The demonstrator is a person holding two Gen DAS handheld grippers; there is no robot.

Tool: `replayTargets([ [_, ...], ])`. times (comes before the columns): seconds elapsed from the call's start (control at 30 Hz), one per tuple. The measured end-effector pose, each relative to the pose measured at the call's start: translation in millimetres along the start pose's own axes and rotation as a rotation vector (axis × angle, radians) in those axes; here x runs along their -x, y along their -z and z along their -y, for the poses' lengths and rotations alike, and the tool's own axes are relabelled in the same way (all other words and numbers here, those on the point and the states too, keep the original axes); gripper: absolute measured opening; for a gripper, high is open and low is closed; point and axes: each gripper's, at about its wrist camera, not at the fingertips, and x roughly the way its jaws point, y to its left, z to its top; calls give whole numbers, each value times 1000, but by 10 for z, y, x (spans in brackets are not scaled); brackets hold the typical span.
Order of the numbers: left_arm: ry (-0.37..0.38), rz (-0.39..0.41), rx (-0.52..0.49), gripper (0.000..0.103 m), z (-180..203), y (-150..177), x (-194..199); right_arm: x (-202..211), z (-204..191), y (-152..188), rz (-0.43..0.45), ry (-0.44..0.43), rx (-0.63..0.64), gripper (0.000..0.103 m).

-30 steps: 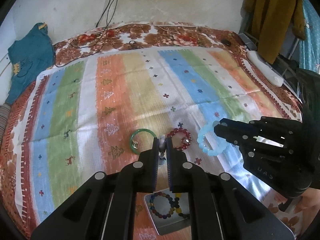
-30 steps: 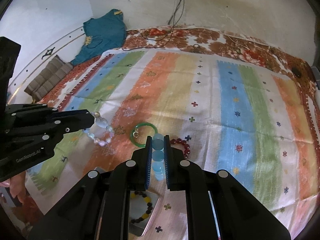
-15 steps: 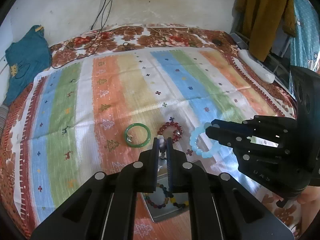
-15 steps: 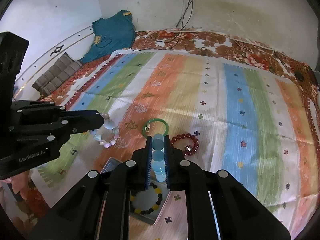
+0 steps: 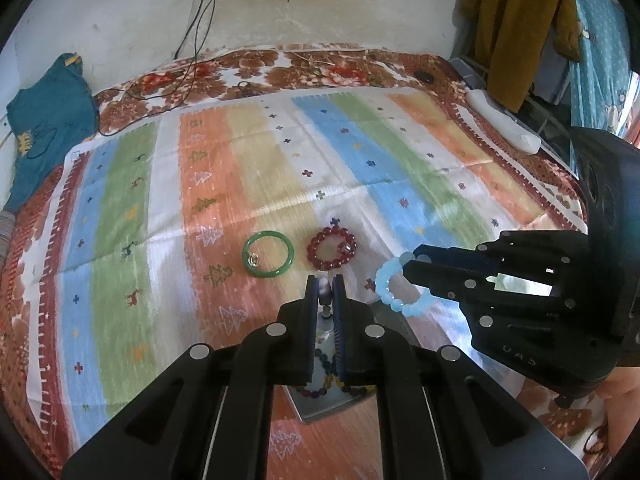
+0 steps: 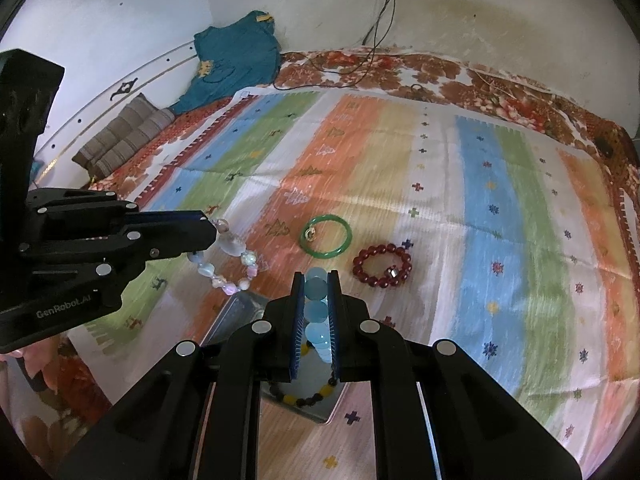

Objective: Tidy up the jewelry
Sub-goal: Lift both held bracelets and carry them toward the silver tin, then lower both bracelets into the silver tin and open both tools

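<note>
My left gripper is shut on a pale pink-and-white bead bracelet, which hangs from it in the right wrist view. My right gripper is shut on a light blue bead bracelet. Both are held above a metal tray that holds a dark multicolour bead bracelet. A green bangle and a red bead bracelet lie on the striped cloth beyond the grippers.
The striped cloth covers a floral bedspread. A teal garment lies at the far left, cables run from a wall socket, and a white remote-like object lies at the far right edge. Folded grey cloth lies near the wall.
Both grippers have drawn back and up with their bracelets; the green bangle and red bracelet now lie farther ahead, and more of the tray shows beneath.
</note>
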Motion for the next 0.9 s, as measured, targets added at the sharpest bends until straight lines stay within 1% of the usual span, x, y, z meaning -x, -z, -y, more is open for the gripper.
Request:
replayTargets([
  [0.43,10,-15,11,7,39,190,61,112,-130,165,-2,-17,14,12],
  [0.57,-4,-34,23,8,31,237,33,74,-116,201,-23,-26,6,13],
  [0.63,-21,-36,54,22,-25,240,29,80,-90,202,-17,1,-4,13],
  [0.67,-29,-33,63,22,-47,238,33,93,-62,193,-9,17,-7,14],
  [0.73,-44,-31,80,23,-93,238,37,90,7,185,-5,36,-30,27],
  [0.77,-50,-34,88,24,-113,239,28,79,34,188,-9,37,-39,35],
  [0.9,-69,-40,99,33,-147,237,6,35,105,178,-19,58,-47,37],
])
